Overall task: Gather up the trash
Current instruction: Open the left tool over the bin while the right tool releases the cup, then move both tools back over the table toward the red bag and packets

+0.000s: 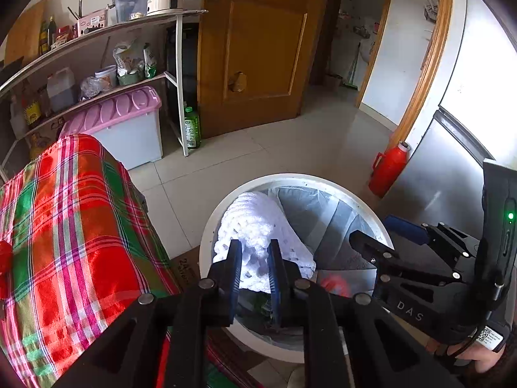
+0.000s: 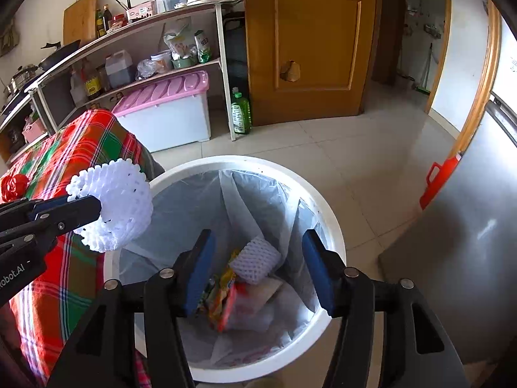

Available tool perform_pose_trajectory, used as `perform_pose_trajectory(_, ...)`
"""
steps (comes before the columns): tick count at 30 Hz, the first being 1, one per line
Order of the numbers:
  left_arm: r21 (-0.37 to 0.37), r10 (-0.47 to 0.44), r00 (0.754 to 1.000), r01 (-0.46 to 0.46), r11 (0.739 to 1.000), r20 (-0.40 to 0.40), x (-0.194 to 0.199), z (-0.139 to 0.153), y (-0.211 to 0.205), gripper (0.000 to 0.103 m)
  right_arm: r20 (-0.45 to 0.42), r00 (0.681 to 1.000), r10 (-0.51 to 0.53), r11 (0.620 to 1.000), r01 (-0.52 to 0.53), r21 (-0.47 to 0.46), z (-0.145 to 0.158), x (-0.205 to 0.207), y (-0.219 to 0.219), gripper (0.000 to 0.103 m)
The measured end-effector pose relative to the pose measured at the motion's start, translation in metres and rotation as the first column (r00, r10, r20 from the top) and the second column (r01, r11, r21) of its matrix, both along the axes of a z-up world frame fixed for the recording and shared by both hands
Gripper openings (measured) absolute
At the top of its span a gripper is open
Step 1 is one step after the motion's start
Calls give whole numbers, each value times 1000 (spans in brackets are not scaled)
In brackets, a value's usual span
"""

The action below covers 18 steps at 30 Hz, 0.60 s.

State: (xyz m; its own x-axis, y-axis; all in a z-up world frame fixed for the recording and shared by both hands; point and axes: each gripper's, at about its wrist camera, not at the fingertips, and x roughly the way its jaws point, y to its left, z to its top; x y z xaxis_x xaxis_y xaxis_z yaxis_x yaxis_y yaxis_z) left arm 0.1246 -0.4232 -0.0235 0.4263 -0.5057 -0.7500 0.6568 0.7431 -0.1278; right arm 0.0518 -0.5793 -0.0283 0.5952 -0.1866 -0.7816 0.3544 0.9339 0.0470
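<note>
Foam net (image 2: 113,207) hangs pinched in the left gripper (image 1: 255,278) over the bin's (image 2: 323,207) left rim; carry it toward the centre before letting go (it is light). Right gripper (image 2: 258,271) gapes wide, empty.

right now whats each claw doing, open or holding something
left claw: shut on the white foam net, over the bin
right claw: open, holding nothing
</note>
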Motion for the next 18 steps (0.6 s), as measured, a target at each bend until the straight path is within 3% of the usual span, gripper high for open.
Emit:
perform_pose_trajectory(11, -22, 9, 1000, -9, 1000, 3, -2, 4, 8, 46, 6, 1000, -15, 1000, 15, -1, 5, -6, 2, 58)
perform_pose_trajectory(18, -46, 12, 1000, -12, 999, 9, -4, 13, 24, 46, 37, 999, -38, 999, 38, -3, 16, -16, 6, 58)
